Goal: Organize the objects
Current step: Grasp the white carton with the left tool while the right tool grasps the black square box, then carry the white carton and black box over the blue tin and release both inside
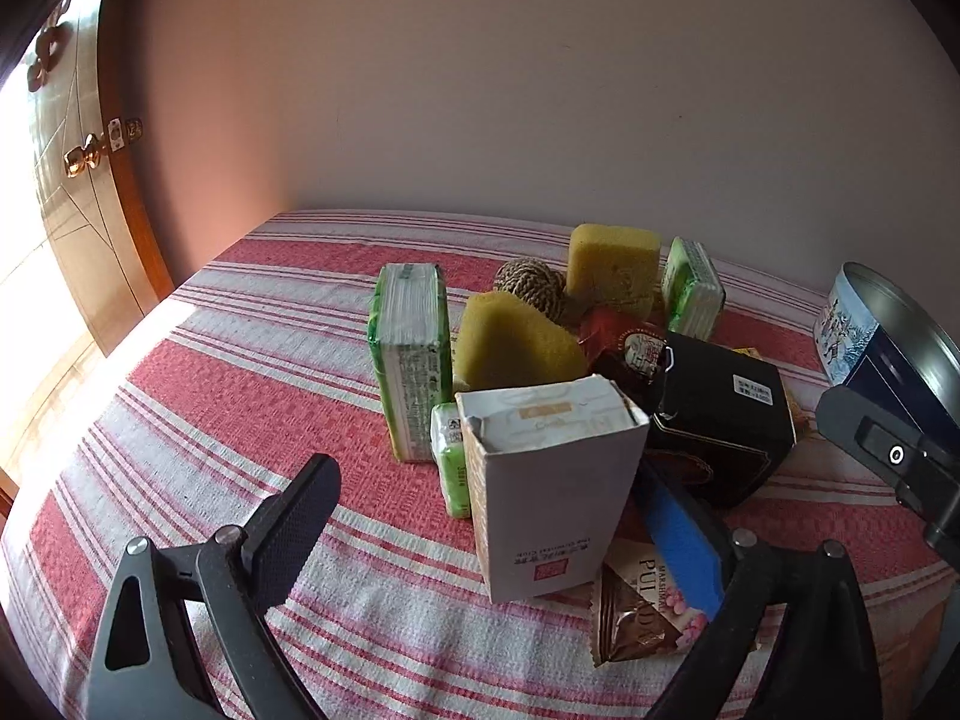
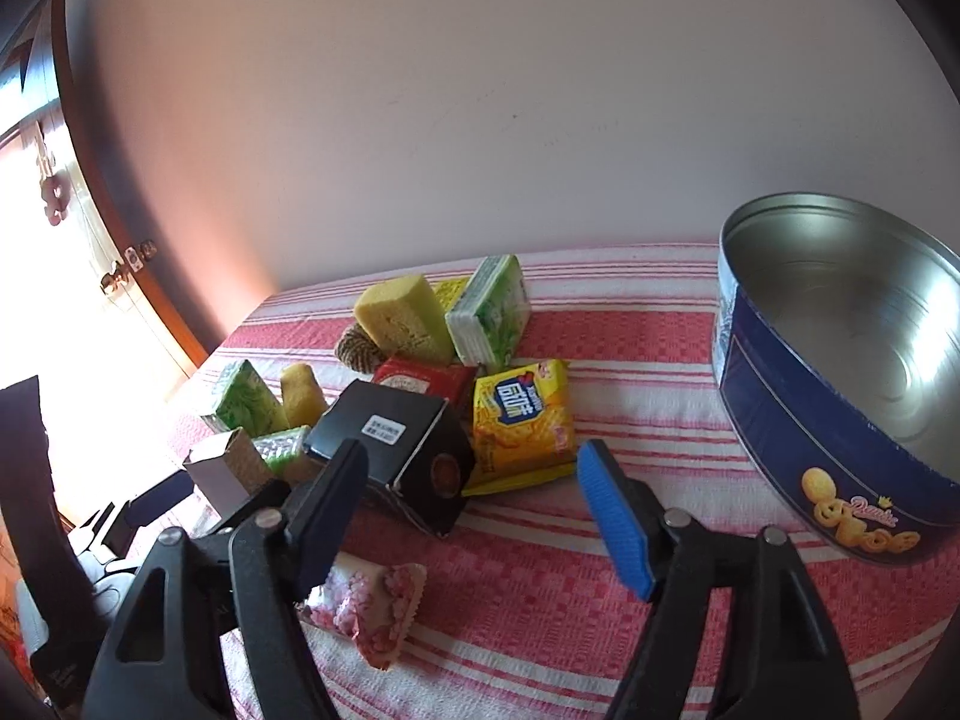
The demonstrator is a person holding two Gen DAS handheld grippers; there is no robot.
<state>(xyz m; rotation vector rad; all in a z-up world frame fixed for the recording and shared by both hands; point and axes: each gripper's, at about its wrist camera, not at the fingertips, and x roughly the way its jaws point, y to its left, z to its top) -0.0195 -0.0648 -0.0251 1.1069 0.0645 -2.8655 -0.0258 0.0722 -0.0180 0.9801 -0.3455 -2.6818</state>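
1. Here, your left gripper (image 1: 489,531) has its jaws spread wide, one on each side of the white carton (image 1: 549,480); whether the pads press it cannot be told, since the blue pad is half hidden behind the carton's right edge.
2. That white carton is matte card, boxy, standing upright with its long axis vertical and its torn-open top facing up; its print reads upside down.
3. At 11 o'clock from it stands a tall green tissue pack (image 1: 411,360), glossy film, long axis vertical, with a smaller green pack (image 1: 451,459) upright against its foot.
4. Behind, toward 12 o'clock, lie two porous yellow sponges (image 1: 516,339), a woven twine ball (image 1: 531,285), and another green pack (image 1: 691,288) on edge.
5. At 2 o'clock from the carton a black glossy box (image 1: 717,426) lies tilted, its long axis running toward 10 o'clock.
6. At 5 o'clock a brown foil marshmallow packet (image 1: 636,612) lies flat with crimped edges.
7. Your right gripper (image 2: 474,495) is released, nothing between its pads; the black box sits just beyond its left finger.
8. A yellow cracker packet (image 2: 522,420) lies flat at 12 o'clock from that gripper.
9. The round blue cookie tin (image 2: 780,420), bare metal inside, stands open at 2 o'clock on the red-and-white striped woven cloth (image 2: 600,588).
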